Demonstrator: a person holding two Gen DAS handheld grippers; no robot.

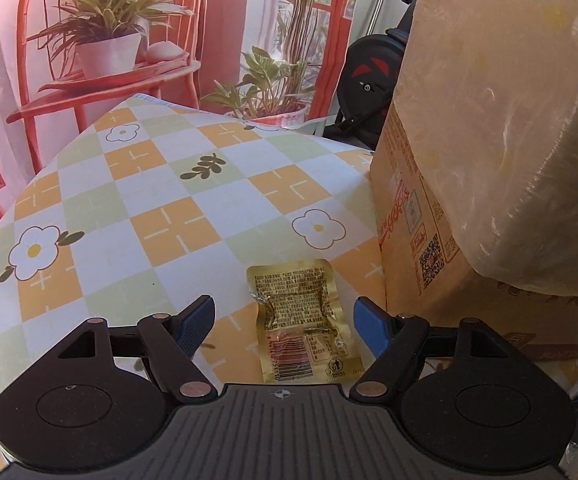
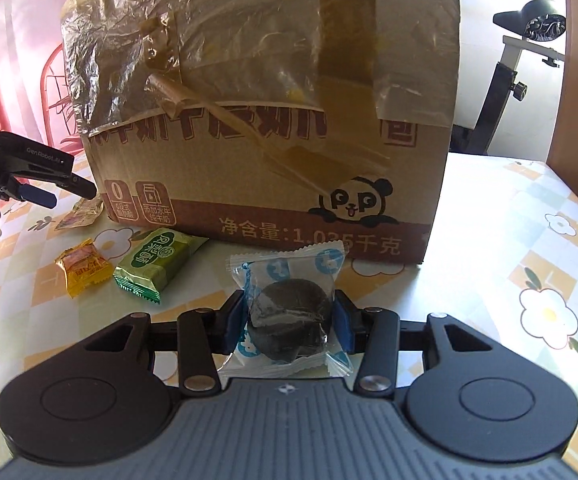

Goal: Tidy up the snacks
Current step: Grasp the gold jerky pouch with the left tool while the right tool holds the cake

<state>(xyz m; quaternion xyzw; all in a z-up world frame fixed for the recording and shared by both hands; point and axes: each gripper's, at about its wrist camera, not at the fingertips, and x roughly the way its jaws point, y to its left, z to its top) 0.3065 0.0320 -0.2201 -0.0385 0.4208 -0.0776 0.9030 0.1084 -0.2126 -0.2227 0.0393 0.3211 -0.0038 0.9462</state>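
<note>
Right hand-held gripper (image 2: 289, 326) pinching cookie pack (image 2: 287, 312), blue pads on both sides of dark cookie; pack low over counter (image 2: 509, 208), in front of box (image 2: 257, 120). Keep squeeze gentle, cookie may crack; lift straight, wrapper is slippery.

Left hand-held gripper (image 1: 285, 322) spread, gold pouch (image 1: 303, 320) flat on counter between pads, not touched. Lower till pads flank pouch middle, then close; thin pouch can slide.

Orange candy (image 2: 83, 268), green pack (image 2: 157, 266) wait near box.

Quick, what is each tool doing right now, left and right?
Left tool: open, holding nothing, a gold snack packet lying on the table between its fingers.
Right tool: closed on a clear-wrapped dark cookie.
</note>
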